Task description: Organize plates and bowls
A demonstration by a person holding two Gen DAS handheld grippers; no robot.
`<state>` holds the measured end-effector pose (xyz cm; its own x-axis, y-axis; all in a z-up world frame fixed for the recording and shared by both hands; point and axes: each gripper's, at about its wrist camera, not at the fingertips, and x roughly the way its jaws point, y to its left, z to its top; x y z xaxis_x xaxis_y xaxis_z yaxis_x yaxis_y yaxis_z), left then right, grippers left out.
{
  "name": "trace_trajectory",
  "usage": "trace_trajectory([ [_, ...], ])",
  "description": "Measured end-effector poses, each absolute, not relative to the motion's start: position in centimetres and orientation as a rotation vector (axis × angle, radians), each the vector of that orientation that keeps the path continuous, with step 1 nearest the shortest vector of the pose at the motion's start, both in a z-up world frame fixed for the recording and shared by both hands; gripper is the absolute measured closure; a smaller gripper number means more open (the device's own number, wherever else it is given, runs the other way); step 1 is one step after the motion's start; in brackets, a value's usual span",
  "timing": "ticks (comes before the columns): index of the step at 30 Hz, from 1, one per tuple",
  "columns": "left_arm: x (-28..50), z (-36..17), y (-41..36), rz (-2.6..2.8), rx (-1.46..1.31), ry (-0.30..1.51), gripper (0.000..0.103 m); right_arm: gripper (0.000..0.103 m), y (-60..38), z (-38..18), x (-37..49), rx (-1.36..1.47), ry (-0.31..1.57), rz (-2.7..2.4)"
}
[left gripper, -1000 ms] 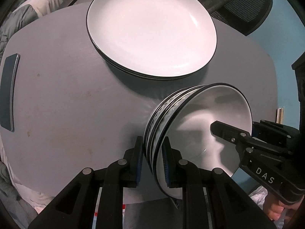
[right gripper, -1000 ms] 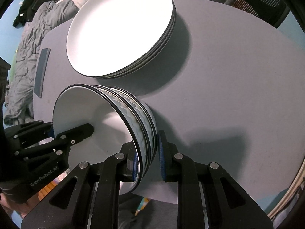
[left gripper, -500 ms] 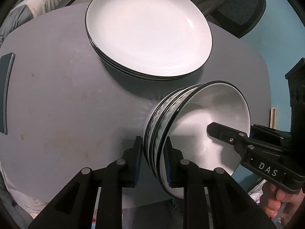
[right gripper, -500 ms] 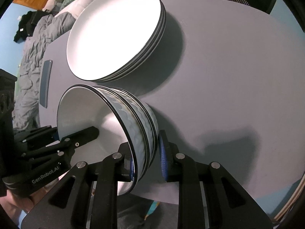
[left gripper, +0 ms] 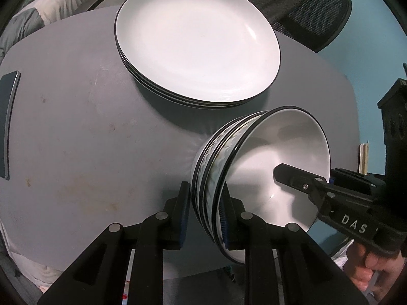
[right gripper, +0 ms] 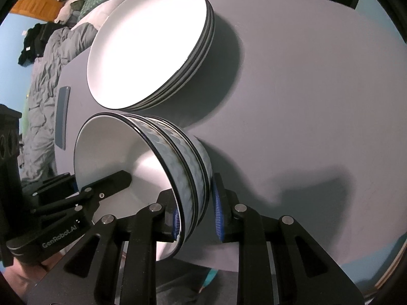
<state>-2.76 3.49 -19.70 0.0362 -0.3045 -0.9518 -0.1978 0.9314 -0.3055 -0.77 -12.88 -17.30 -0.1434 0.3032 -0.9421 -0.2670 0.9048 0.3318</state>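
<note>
A stack of white bowls (left gripper: pixel 279 152) with dark rims and a blue wave band is gripped from two sides near the table's near edge. My left gripper (left gripper: pixel 204 216) is shut on its rim, one pad inside and one outside. My right gripper (right gripper: pixel 195 216) is shut on the opposite rim in the same way. In the left wrist view one of the right gripper's fingers (left gripper: pixel 292 178) reaches into the top bowl. The bowl stack (right gripper: pixel 109 152) also shows in the right wrist view, with one of the left gripper's fingers (right gripper: pixel 114 180) inside it. Just behind stands a stack of white plates (left gripper: pixel 198 45) (right gripper: pixel 147 43).
The grey oval table (left gripper: pixel 76 127) (right gripper: pixel 305 101) has bare surface on both sides of the dishes. A dark phone (left gripper: pixel 7 119) (right gripper: pixel 62 117) lies at its left edge. A mesh office chair (left gripper: pixel 318 12) stands behind, with bedding (right gripper: pixel 43 81) to the left. A person's hand (left gripper: pixel 366 279) holds the right gripper.
The right wrist view has rolled a little, so the plates and table now sit turned in it. Both grippers have kept their hold on the bowl stack's rim.
</note>
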Motion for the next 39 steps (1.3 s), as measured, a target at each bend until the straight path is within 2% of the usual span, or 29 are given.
trace_trajectory([
  [14,-2.5,-18.9,3.7,-0.079,-0.427,1.605,0.083,0.085,-12.4,-16.5,-0.9,0.028,1.679,0.463],
  [31,-0.2,-13.4,6.5,-0.063,-0.423,1.522,0.083,0.085,-11.2,-11.6,1.4,0.015,1.64,0.476],
  [39,2.1,-12.4,7.8,-0.046,-0.417,1.493,0.083,0.085,-10.2,-10.0,3.7,0.012,1.603,0.474],
])
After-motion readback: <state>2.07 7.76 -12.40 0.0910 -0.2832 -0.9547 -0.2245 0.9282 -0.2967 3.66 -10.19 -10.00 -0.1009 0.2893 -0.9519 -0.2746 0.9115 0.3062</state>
